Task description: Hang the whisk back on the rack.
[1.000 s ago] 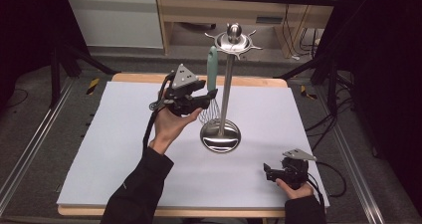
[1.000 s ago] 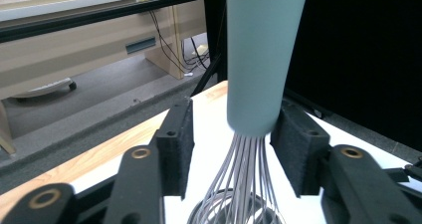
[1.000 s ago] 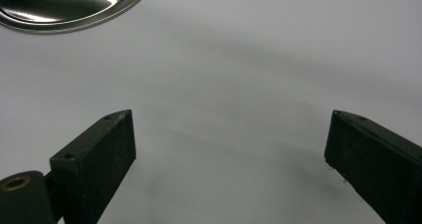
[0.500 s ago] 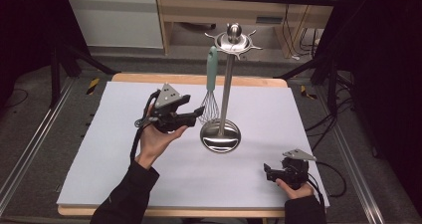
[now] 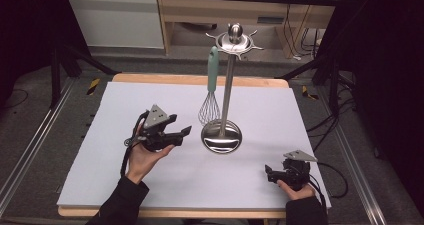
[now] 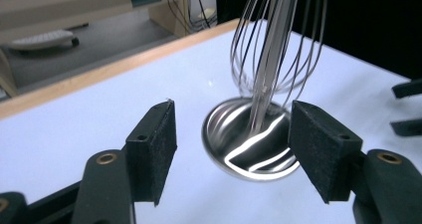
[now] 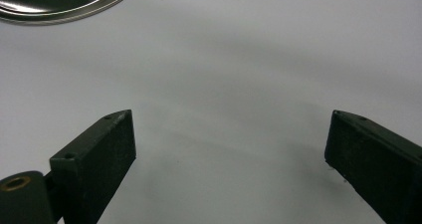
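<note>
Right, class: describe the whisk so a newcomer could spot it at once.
Find the white-topped table and the tall steel utensil stand with a round dished base near its middle. The wire whisk with a pale green handle hangs from the stand's top ring, the one utensil hanging there, wires downward.

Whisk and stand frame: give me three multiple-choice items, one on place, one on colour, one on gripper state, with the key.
1. Where is the whisk?
A. Hanging from the stand's top
B. Lying flat on the table
C. Held in the right gripper

2. What colour is the whisk's handle?
A. Red
B. Pale green
C. Black

3. How stands the left gripper?
A. Shut on the whisk
B. Shut on nothing
C. Open, holding nothing

Key: 1 A, the high view shows it hanging beside the pole above the round base. 2 B, the handle is pale green there. 3 C, the left gripper view shows its jaws wide apart, the whisk wires beyond them.
</note>
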Motion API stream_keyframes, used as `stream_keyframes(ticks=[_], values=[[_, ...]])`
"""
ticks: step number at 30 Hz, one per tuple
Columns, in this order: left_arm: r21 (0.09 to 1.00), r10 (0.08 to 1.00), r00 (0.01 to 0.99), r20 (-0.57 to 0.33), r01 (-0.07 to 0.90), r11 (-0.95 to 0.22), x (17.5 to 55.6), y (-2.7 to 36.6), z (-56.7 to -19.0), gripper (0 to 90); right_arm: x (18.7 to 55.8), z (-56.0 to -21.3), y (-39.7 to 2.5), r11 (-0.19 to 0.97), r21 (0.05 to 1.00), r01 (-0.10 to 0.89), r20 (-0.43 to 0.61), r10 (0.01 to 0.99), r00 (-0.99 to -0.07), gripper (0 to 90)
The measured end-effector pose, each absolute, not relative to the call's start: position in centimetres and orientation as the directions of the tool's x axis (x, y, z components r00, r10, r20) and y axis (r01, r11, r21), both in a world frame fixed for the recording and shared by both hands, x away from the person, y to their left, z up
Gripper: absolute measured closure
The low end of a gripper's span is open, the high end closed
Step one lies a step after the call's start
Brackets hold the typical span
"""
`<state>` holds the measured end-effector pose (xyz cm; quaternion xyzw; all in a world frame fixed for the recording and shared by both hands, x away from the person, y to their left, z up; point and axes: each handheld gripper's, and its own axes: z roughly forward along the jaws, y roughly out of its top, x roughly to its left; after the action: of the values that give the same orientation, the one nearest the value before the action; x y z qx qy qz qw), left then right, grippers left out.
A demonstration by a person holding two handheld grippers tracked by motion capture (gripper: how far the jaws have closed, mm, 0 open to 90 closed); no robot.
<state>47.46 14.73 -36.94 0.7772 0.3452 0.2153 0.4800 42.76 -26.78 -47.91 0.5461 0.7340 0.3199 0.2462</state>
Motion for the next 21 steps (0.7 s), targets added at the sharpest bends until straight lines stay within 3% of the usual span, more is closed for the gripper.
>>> stream_keyframes(ticks=[21], values=[[0.831,0.83,0.556,-0.043,0.48,-0.279,47.1,20.6,-43.4,30.4,42.6,-48.3,-27.6,0.2,0.725,0.659,-0.034,0.966,-0.256,6.4]])
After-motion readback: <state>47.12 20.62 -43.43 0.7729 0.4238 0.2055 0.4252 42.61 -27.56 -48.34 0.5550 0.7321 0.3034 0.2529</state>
